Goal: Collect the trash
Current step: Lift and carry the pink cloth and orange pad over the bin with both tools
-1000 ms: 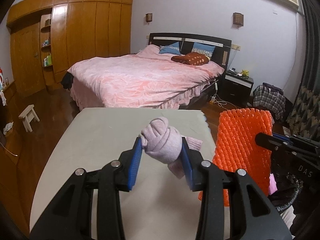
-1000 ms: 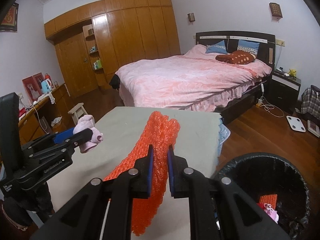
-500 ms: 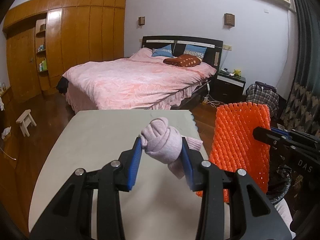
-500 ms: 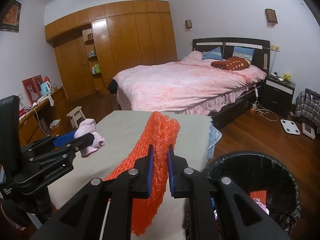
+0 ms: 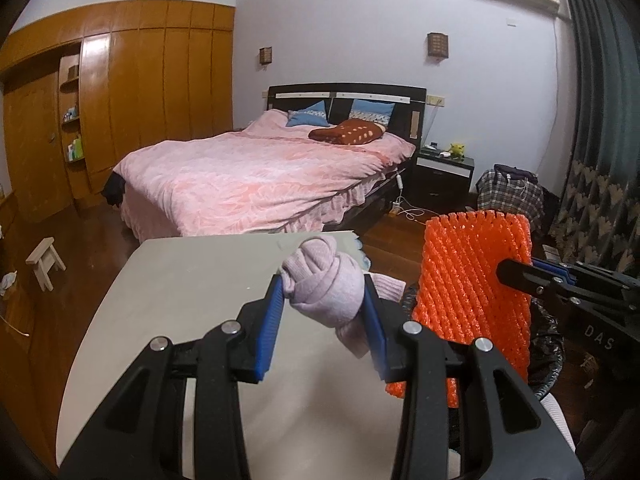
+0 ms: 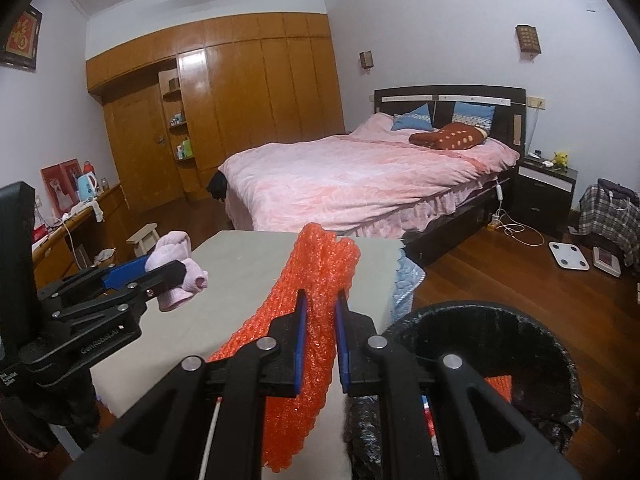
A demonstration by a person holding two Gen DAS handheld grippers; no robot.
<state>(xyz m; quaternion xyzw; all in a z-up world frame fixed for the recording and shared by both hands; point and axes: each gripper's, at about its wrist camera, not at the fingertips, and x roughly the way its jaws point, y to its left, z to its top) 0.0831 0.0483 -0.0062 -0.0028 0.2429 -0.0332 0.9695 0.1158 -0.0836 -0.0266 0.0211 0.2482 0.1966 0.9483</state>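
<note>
Only the right wrist view shows the black-lined trash bin (image 6: 560, 360) gaping just right of the right gripper (image 6: 321, 320), which pinches flat orange foam netting (image 6: 316, 272). The left gripper (image 5: 324, 312) squeezes a knotted, soft pink sock (image 5: 324, 284).

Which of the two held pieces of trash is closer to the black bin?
The orange foam net in the right gripper, beside the bin; the pink sock is over the table.
</note>
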